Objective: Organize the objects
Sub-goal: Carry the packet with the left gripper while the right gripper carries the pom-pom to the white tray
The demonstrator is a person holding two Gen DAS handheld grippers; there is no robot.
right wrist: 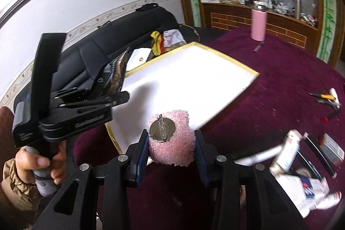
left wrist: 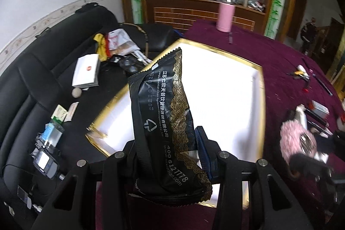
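My left gripper (left wrist: 169,143) is shut on a black packet with gold pattern and white print (left wrist: 163,113), held upright above the near edge of a white tray with a gold rim (left wrist: 226,87). In the right wrist view the left gripper (right wrist: 112,87) with the packet (right wrist: 114,72) hangs over the tray's left edge (right wrist: 138,70). My right gripper (right wrist: 171,139) is shut on a fluffy pink brooch with a round metal pin back (right wrist: 172,139), held above the tray's near corner. It shows blurred in the left wrist view (left wrist: 295,141).
The tray lies on a round table with a maroon cloth (right wrist: 269,83). A pink flask (right wrist: 258,24) stands at the far side. Pens, a tube and small boxes (right wrist: 301,156) lie at the right. A black sofa (left wrist: 43,83) with boxes and bags is left.
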